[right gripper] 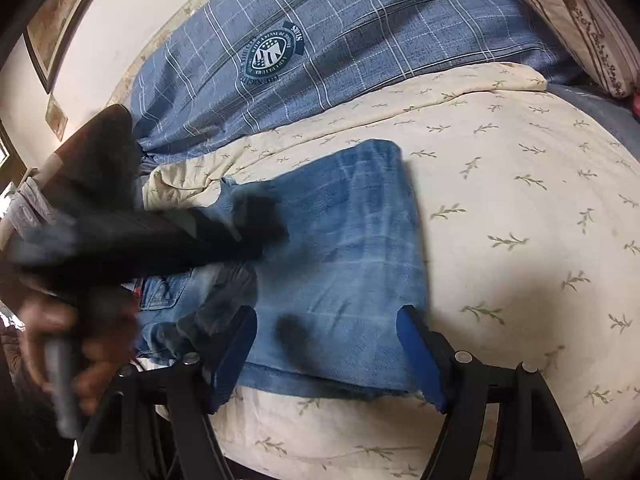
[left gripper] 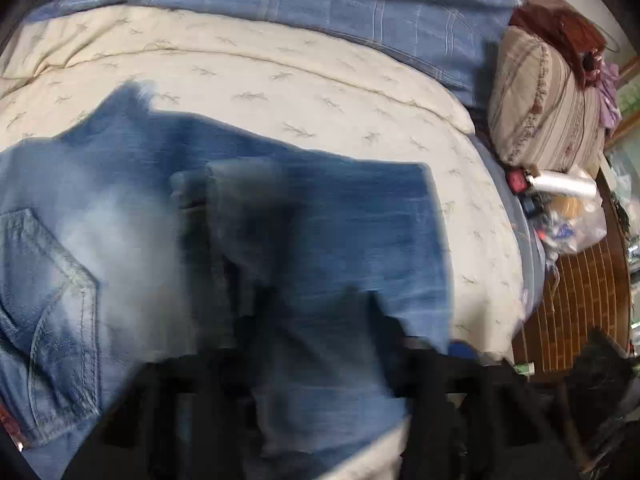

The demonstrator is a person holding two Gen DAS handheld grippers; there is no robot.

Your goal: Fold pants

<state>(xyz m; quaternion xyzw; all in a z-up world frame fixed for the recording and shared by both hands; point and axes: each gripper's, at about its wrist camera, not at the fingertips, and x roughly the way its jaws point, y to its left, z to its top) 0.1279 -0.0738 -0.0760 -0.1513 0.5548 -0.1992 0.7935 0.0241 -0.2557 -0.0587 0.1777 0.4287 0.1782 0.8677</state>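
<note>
Blue jeans point(right gripper: 344, 232) lie folded on a cream leaf-print quilt point(right gripper: 520, 208). In the left wrist view the jeans point(left gripper: 320, 220) fill the lower middle, with a back pocket point(left gripper: 52, 280) at the left. My right gripper point(right gripper: 326, 324) is open, its blue-padded fingers point(right gripper: 418, 356) spread over the jeans' near edge. My left gripper point(left gripper: 312, 308) is blurred low over the denim; it also shows in the right wrist view point(right gripper: 260, 216) as a dark blur above the jeans, held by a hand point(right gripper: 60, 340). Whether it is open or shut is unclear.
A blue plaid duvet point(right gripper: 360, 40) lies behind the quilt. A striped pillow point(left gripper: 548, 112) sits at the bed's right end, with a white bottle point(left gripper: 564, 184) and plastic bags point(left gripper: 572, 220) beside it. A brown mat point(left gripper: 580, 292) lies further right.
</note>
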